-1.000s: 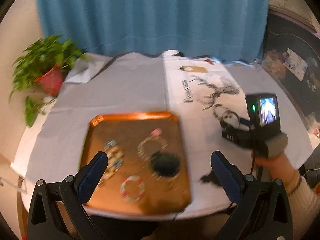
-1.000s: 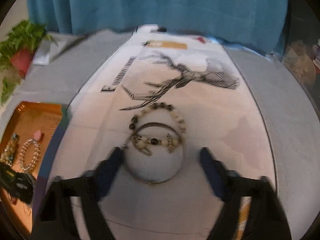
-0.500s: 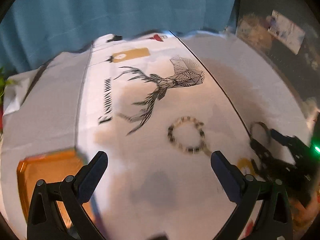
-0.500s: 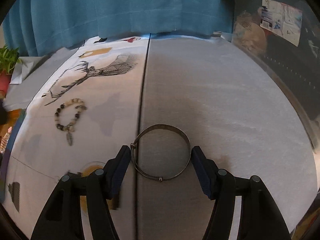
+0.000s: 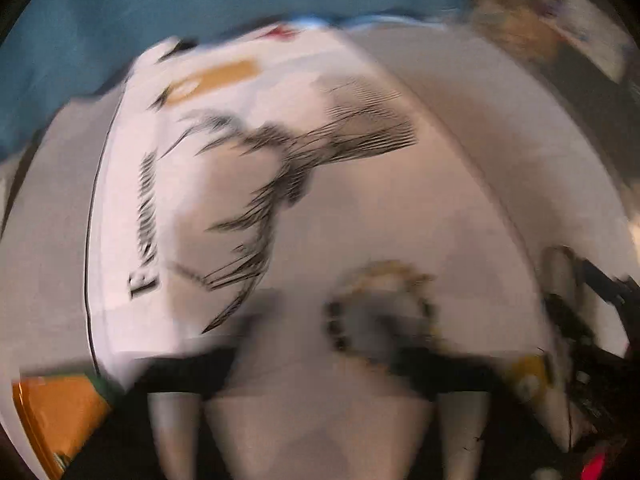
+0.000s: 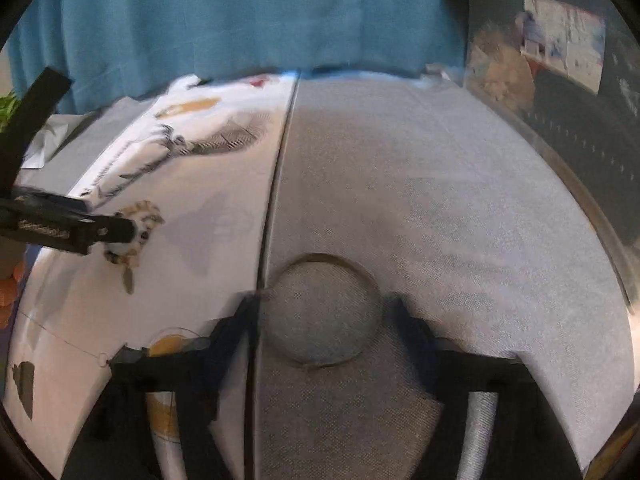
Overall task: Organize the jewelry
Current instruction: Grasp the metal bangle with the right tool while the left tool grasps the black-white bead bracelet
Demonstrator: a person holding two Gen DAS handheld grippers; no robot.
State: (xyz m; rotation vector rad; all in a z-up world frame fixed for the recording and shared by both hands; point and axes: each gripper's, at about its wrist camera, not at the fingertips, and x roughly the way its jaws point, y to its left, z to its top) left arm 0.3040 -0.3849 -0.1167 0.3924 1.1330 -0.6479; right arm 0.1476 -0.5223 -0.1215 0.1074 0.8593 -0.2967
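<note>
A thin metal bangle (image 6: 320, 310) lies flat on the grey cloth. My right gripper (image 6: 320, 312) is open, with one finger on each side of the bangle. A beaded bracelet (image 5: 380, 308) lies on the white deer-print cloth (image 5: 248, 168). My left gripper (image 5: 320, 356) is open, and the bracelet lies just ahead, near its right finger; this view is heavily blurred. In the right wrist view the bracelet (image 6: 138, 232) is partly hidden behind the left gripper's finger (image 6: 68, 232). A corner of the orange tray (image 5: 56, 412) shows at lower left.
A blue curtain (image 6: 240, 20) hangs behind the table. The right gripper body (image 5: 580, 340) sits at the right of the left wrist view. A potted plant (image 6: 8, 108) peeks in at far left. Dark furniture (image 6: 580, 128) borders the table's right edge.
My left gripper has swung from the orange tray to the beaded bracelet and closed in on it. My right gripper drew the bangle onto the grey cloth and stays around it.
</note>
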